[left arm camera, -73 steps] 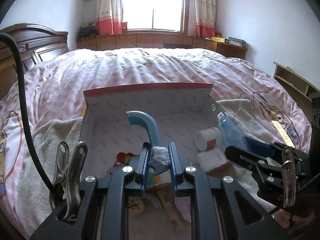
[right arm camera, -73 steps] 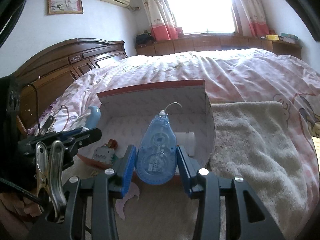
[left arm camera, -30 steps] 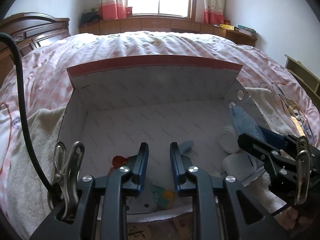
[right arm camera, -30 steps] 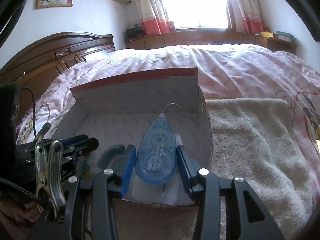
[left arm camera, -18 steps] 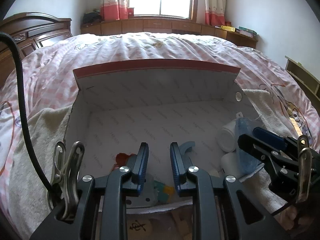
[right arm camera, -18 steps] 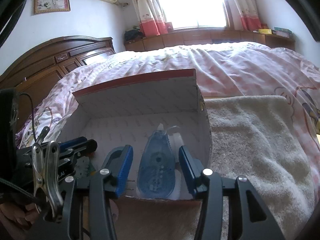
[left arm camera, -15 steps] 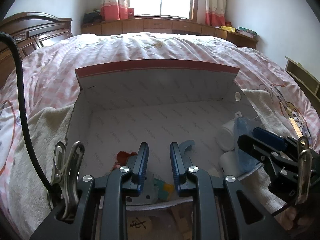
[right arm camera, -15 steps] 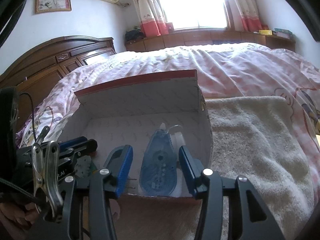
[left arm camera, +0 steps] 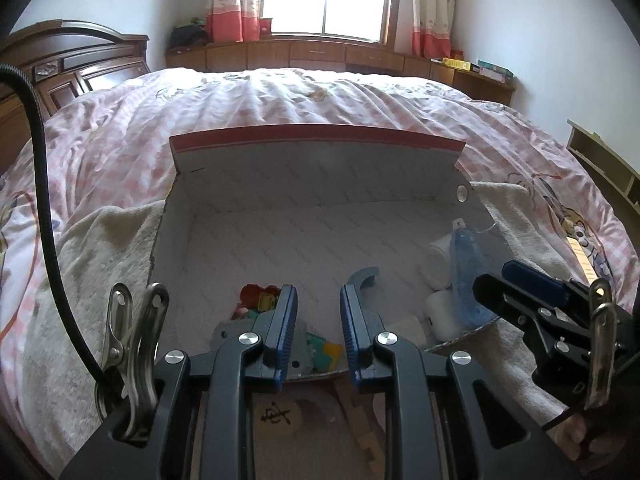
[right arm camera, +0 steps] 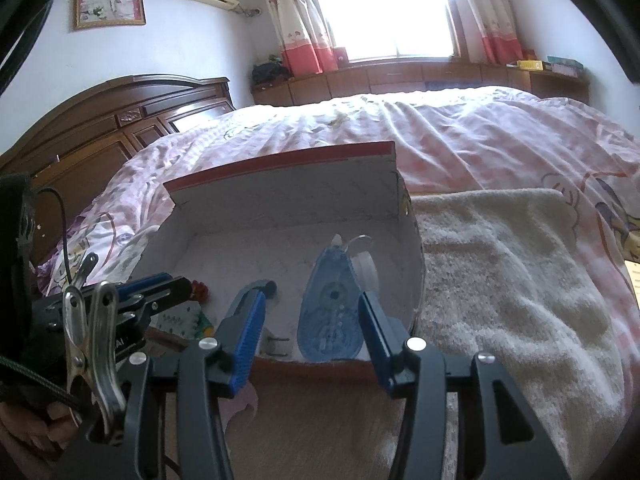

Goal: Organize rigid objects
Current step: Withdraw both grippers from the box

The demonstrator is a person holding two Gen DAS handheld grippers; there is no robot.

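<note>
My right gripper [right arm camera: 310, 328] stands spread with nothing pinched, since the blue tape dispenser [right arm camera: 330, 316] now lies inside the box [right arm camera: 280, 208] beside the white rolls [left arm camera: 438, 258]. My left gripper [left arm camera: 318, 328] is pressed nearly together and empty above the box's front edge.

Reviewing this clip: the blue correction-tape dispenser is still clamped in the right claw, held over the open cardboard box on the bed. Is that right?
Not quite. The right claw is open and its pads do not press the blue correction-tape dispenser, which lies inside the cardboard box, leaning on the white rolls. The right wrist view shows gaps on both sides. The box is indeed open on the bed.
</note>
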